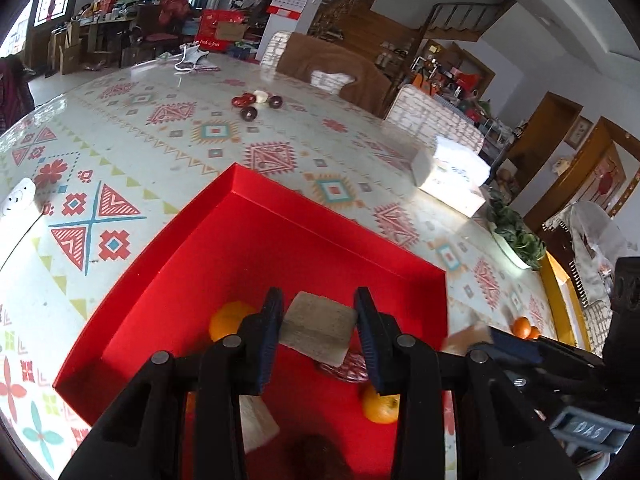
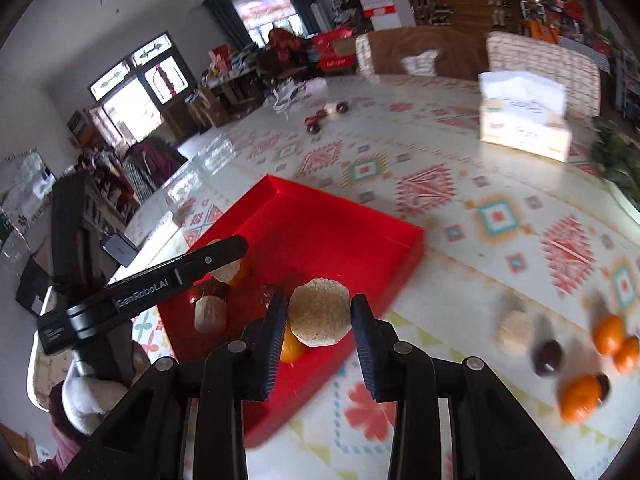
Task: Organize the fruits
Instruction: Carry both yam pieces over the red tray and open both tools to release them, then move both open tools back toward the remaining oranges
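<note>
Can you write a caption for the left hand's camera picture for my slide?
Left gripper carries a tan foam-wrapped fruit over the red tray, where two oranges already lie.

Left claw [image 1: 318, 334] clamped on beige block; right claw [image 2: 320, 326] clamped likewise, both angled downward.

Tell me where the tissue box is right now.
The tissue box sits on the patterned table, far right in the right wrist view, beyond the red tray and beside the green plant at the table's edge.
</note>
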The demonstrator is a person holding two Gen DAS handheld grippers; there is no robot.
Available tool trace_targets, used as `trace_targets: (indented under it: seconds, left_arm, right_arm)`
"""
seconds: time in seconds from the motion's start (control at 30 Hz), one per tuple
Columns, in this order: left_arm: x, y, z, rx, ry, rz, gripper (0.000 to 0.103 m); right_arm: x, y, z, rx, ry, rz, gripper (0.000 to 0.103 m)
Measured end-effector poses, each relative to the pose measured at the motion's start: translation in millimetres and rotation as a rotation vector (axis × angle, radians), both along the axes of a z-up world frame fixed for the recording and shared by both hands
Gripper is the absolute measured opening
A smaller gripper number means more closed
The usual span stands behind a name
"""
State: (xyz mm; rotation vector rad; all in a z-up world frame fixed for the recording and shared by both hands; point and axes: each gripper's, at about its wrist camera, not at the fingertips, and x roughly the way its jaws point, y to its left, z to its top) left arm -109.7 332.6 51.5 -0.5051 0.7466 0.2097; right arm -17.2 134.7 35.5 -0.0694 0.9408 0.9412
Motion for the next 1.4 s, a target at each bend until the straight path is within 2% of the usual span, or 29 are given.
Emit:
trace_targets:
  seconds: [0.3,0.4,0.47,0.53,0.6,0.73,1.0,1.07,1.17,1.3,1.4]
  left_arm:
    - [10.7,12.2,-6.6,-0.009,0.01,0.0,0.035]
    - [15.6,14.0,-9.1,-0.013,0.014,-0.001,0.038]
    - [16.7,14.7,-9.2,-0.019,0.013,0.001,0.044]
    - [15.6,13.8,-8.0,-0.022,0.006,0.002,0.048]
    - [13.0,12.3,-5.6,-0.024,-0.003,0.003,0.05]
    - [4.2,4.5,5.2,-0.021,-0.035,0.005,0.056]
    - [-13.4,-36.4,33.0,0.017,-0.101,-0.048,0.066]
    - [-18.5,-46.7,38.1,0.014,-0.116,-0.058,0.072]
    - [-27.7,-62.1,42.3,-0.016,-0.132,-0.062,0.08]
    - [-38.6,-80.2,41.3,-0.097,-0.146,-0.063,0.081]
    - [-42.1,-99.6,40.0,-0.11,-0.147,-0.074,0.081]
  right_arm:
    - [9.9,37.9,-18.0,-0.057,0.001,0.011,0.037]
    - [10.4,42.3,-18.2,-0.071,-0.018,0.015,0.037]
    - [11.6,45.1,-18.6,-0.067,-0.022,0.016,0.038]
    - [12.2,45.3,-17.9,-0.066,-0.026,0.017,0.047]
    - [11.2,44.3,-15.1,-0.06,-0.039,0.014,0.064]
    - [6.6,36.0,-5.4,-0.045,-0.065,0.003,0.065]
    - [-1.2,-1.5,3.4,-0.042,-0.095,-0.065,0.069]
    - [-3.7,-14.1,5.2,-0.041,-0.099,-0.081,0.069]
    - [-6.6,-37.7,8.4,-0.027,-0.103,-0.11,0.069]
    - [-10.9,-80.5,14.3,0.018,-0.105,-0.162,0.075]
    - [-10.9,-124.8,15.2,0.035,-0.116,-0.233,0.077]
